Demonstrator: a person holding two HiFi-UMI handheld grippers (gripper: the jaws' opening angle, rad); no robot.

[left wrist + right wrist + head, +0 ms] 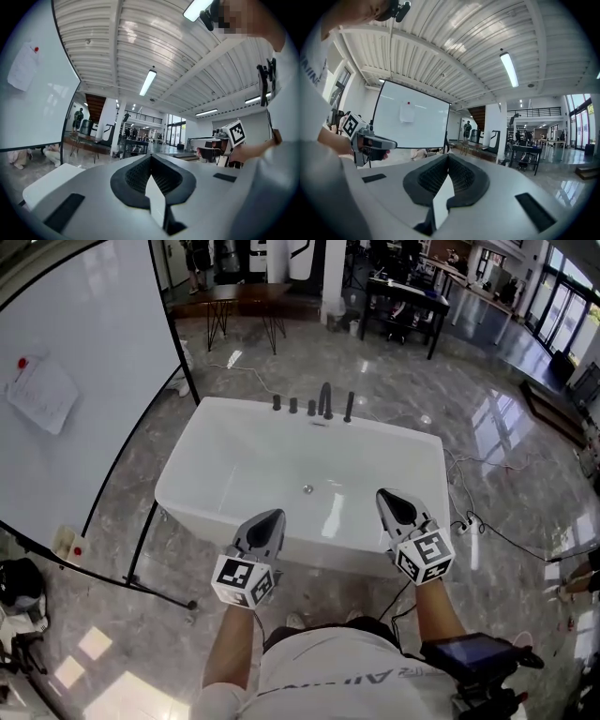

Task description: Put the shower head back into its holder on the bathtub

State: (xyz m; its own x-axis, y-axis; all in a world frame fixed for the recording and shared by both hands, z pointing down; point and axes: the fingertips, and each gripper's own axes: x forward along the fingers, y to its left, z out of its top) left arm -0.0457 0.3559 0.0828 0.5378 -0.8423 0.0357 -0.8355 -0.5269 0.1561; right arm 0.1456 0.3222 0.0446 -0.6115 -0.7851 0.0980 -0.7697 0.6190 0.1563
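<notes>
1. The head view looks steeply down on the bathtub (244, 460), with the left gripper (270, 519) and right gripper (392, 498) close at the bottom.
2. Each gripper view looks level along its own jaws into the hall.
3. Each gripper view shows the other gripper at its edge.
4. All three views share the whiteboard (84, 381).

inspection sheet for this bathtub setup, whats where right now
surface: glossy grey floor; white bathtub stands on it.
job's things: dark fittings in a row on the tub's far rim; the slim rightmost one may be the shower head, upright; its holder cannot be made out.
clutter: nothing seen in the tub.
grippers: left gripper and right gripper both shut, empty, above the tub's near rim.
cables: power strip with leads on the floor right of the tub.
surroundings: whiteboard at left with a paper sheet; tables behind.
</notes>
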